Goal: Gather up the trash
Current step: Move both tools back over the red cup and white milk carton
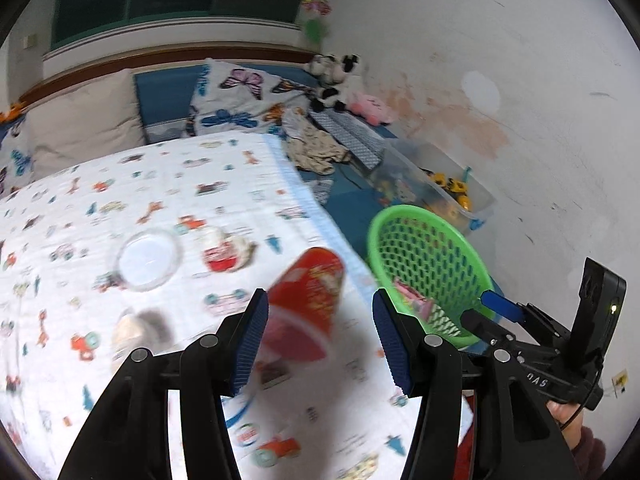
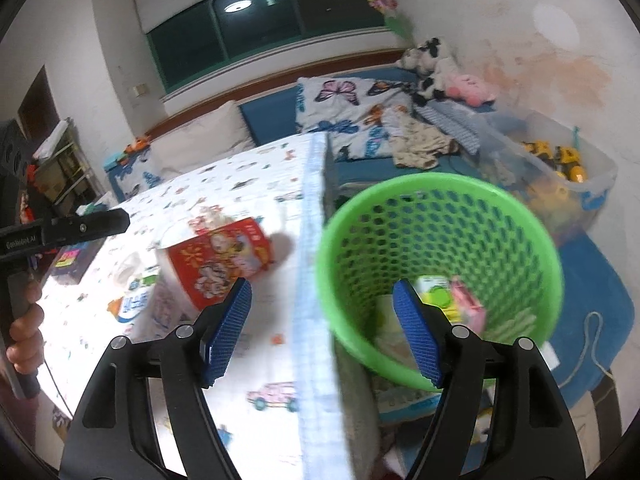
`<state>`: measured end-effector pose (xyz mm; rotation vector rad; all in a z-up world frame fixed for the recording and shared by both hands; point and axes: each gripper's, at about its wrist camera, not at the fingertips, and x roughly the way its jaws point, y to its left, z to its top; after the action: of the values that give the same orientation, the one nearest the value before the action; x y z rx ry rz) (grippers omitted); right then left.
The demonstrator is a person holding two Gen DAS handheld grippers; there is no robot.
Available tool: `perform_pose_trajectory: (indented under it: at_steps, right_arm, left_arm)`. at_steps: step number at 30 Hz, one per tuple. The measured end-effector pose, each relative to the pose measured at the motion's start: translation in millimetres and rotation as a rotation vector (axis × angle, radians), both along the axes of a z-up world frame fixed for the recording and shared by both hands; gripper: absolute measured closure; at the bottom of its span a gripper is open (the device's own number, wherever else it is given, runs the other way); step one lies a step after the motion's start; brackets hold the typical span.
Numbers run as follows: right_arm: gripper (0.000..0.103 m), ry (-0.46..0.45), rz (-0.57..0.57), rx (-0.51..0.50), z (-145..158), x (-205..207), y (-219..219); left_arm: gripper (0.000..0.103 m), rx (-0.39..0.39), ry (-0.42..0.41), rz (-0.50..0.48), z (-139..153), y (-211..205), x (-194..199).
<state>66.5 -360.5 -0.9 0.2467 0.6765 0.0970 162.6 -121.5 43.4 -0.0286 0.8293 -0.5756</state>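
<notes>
Left gripper (image 1: pixel 320 336) open over red cup (image 1: pixel 306 300), green basket (image 1: pixel 428 264) beside

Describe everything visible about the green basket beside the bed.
The green basket is a round plastic bin with a solid rim and walls pierced by a honeycomb of holes. It sits upright, off the edge of the patterned bedspread, over blue flooring. Inside lie cartons and wrappers, one green-and-white, one pink. The right hand-held gripper is open, one finger showing in front of the basket's mouth; whether it touches the basket cannot be told. The image is motion-blurred.
</notes>
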Motion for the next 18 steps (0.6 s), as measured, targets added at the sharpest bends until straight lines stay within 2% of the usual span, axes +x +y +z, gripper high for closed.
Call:
perform_pose_trajectory:
  at_steps: [7,18]
  right_arm:
    - [0.03,0.048,0.072,0.073,-2,28,24]
    - [0.03,0.212,0.109,0.329,-20,90,41]
  left_arm:
    - [0.048,0.0,0.014,0.074,-10,43,-5]
    - [0.048,0.004,0.042,0.121,-29,83,-15]
